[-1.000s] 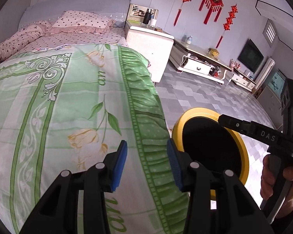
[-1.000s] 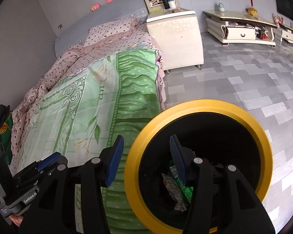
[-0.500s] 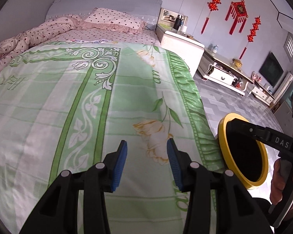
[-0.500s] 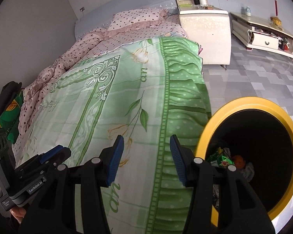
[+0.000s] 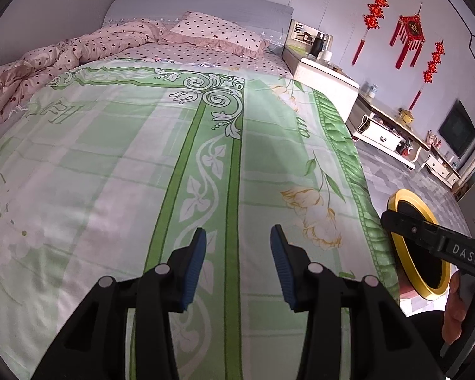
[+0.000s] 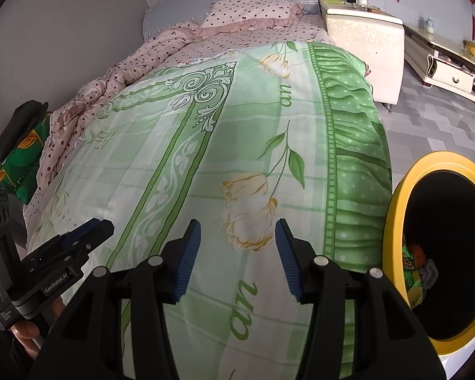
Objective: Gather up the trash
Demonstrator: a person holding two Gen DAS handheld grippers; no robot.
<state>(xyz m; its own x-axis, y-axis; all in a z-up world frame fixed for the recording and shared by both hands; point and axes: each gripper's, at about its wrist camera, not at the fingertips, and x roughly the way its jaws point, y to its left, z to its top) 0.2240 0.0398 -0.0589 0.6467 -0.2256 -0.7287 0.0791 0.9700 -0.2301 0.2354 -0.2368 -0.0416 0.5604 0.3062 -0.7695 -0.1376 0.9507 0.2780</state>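
- Both wrist views have swung off the yellow-rimmed bin and over the bed since a second ago: the bin filled the near right of each view then and now sits at the right edge.
- Left gripper (image 5: 237,258) hangs over the green flowered bedspread (image 5: 117,164), jaws parted with only cloth showing in the gap; nothing is gripped.
- Right gripper (image 6: 237,253) is likewise released, its blue pads (image 6: 186,259) apart above a printed yellow tulip on the same bedspread.
- Yellow-rimmed bin (image 6: 395,221) stands on the grey tiled floor (image 6: 433,126) just beside the bed's right side, near the bedspread's hanging edge.
- Trash (image 6: 418,269) lies inside the bin: a green wrapper and something orange, perhaps a peel, though the dark interior makes it hard to tell.
- In the left wrist view the bin's rim is partly crossed by the other gripper's black body, with a hand (image 5: 459,310) on its handle at the near right.
- Far end of the bed holds a pink dotted pillow (image 5: 218,31) and a bunched pink quilt (image 5: 63,53) to the left.
- White nightstand (image 6: 364,41) stands to the right of the pillow.
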